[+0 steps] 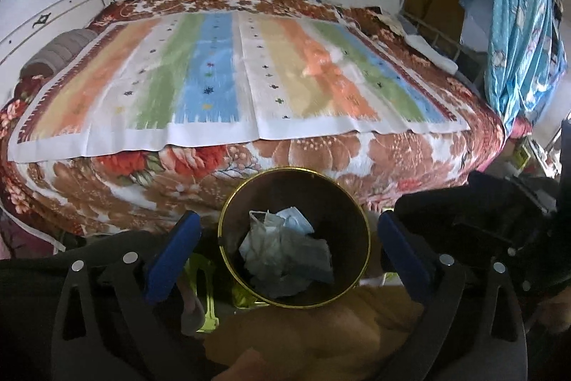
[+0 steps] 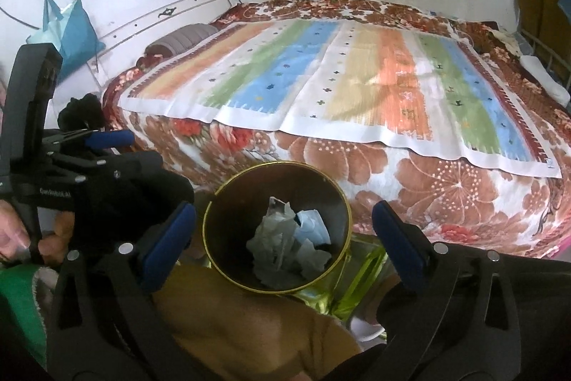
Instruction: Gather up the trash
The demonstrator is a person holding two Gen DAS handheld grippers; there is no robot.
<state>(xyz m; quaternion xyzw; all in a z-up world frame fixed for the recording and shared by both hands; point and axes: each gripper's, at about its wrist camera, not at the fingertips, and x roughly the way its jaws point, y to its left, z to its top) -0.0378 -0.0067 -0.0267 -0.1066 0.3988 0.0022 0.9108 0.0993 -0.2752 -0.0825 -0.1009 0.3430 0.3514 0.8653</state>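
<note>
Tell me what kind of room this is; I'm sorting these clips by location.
Most likely a bedroom in a home. A bed with a floral blanket and a striped sheet fills the view, a pillow lies at its head, and a small bin holding crumpled trash stands at the bedside.

Both wrist views look down into the bin (image 1: 294, 238) (image 2: 276, 231), facing the bed (image 1: 249, 88) (image 2: 339, 88).

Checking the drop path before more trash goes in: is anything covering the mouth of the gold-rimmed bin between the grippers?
Nothing visible does. The dark round bin with a gold rim has no lid, and the crumpled white and blue paper lies low inside it.
</note>
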